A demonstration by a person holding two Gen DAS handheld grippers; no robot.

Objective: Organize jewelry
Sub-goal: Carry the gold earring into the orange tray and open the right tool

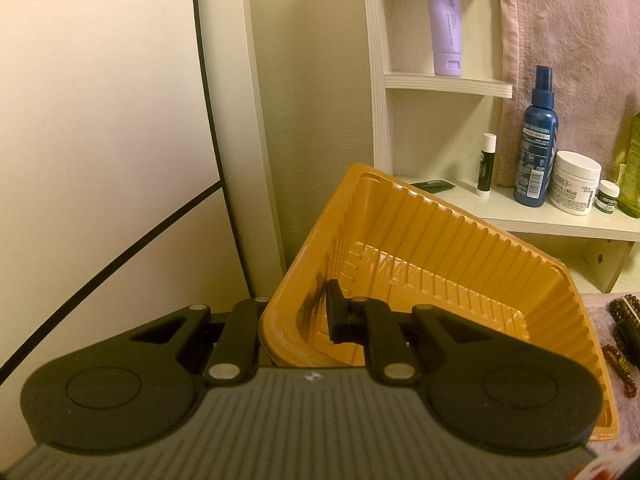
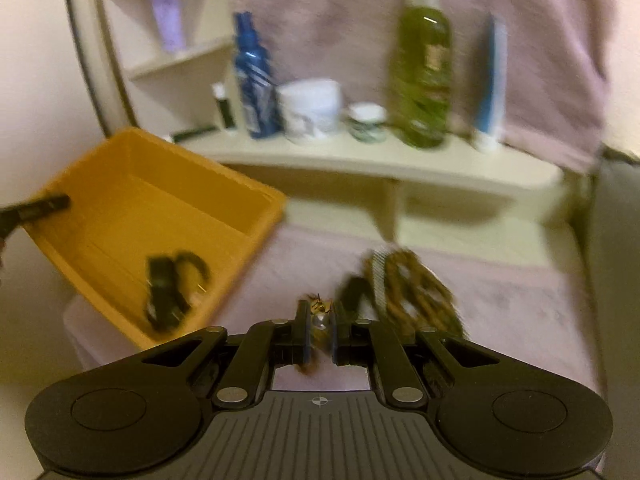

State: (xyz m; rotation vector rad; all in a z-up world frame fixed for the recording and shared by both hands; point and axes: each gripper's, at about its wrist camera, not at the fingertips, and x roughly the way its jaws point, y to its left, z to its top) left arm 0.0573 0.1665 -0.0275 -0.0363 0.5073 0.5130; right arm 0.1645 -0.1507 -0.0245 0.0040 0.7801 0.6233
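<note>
An orange plastic tray (image 1: pixel 420 240) stands tilted, its near left wall pinched by my left gripper (image 1: pixel 317 314), which is shut on it; one finger (image 1: pixel 334 312) is inside and the other is hidden behind the wall. In the blurred right wrist view the tray (image 2: pixel 132 184) holds a dark strap-like piece (image 2: pixel 168 288). My right gripper (image 2: pixel 319 320) is shut on an amber beaded bracelet (image 2: pixel 318 308), lifted just above the pink cloth (image 2: pixel 500 300). A heap of brown beaded bracelets (image 2: pixel 404 288) lies right of it; it also shows as beaded bracelets (image 1: pixel 624 320) at the left wrist view's edge.
A cream shelf (image 2: pixel 360 160) behind the cloth carries a blue spray bottle (image 1: pixel 536 136), a white cream jar (image 1: pixel 574 182), a small jar (image 1: pixel 608 196), a lip balm stick (image 1: pixel 486 166) and a green bottle (image 2: pixel 424 76). A lilac tube (image 1: pixel 444 20) stands higher up.
</note>
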